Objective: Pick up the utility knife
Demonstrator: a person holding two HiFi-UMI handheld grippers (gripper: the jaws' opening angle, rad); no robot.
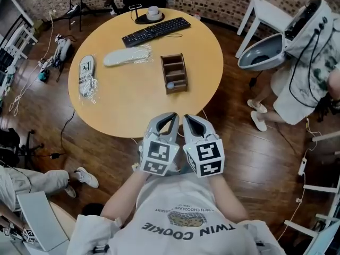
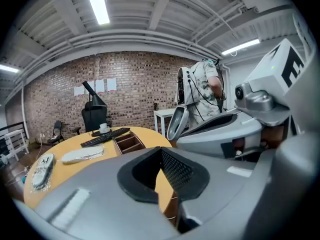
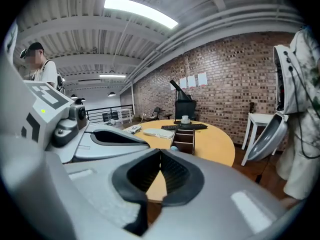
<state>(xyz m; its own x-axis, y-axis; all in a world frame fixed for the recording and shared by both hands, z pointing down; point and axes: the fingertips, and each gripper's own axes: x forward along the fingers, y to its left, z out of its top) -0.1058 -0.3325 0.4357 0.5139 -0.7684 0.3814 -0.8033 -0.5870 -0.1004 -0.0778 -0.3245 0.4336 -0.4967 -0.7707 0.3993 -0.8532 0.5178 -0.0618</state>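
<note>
No utility knife shows plainly in any view. A brown wooden organizer [image 1: 175, 73] [image 2: 127, 142] [image 3: 184, 139] stands on the round wooden table [image 1: 127, 102]. A small pale blue thing [image 1: 170, 85] lies in its nearest compartment; I cannot tell what it is. My left gripper [image 1: 171, 116] [image 2: 160, 151] and right gripper [image 1: 189, 118] [image 3: 160, 156] hover side by side over the table's near edge, short of the organizer. Both point toward it. Each is shut, the pads meeting at the tips with nothing between them.
A black keyboard [image 1: 155, 31] and a cup on a black stand [image 1: 153, 14] sit at the table's far side. Two bagged insoles [image 1: 126, 56] [image 1: 86, 76] lie on the left. A person [image 1: 311, 57] stands at the right by a white side table [image 1: 265, 9].
</note>
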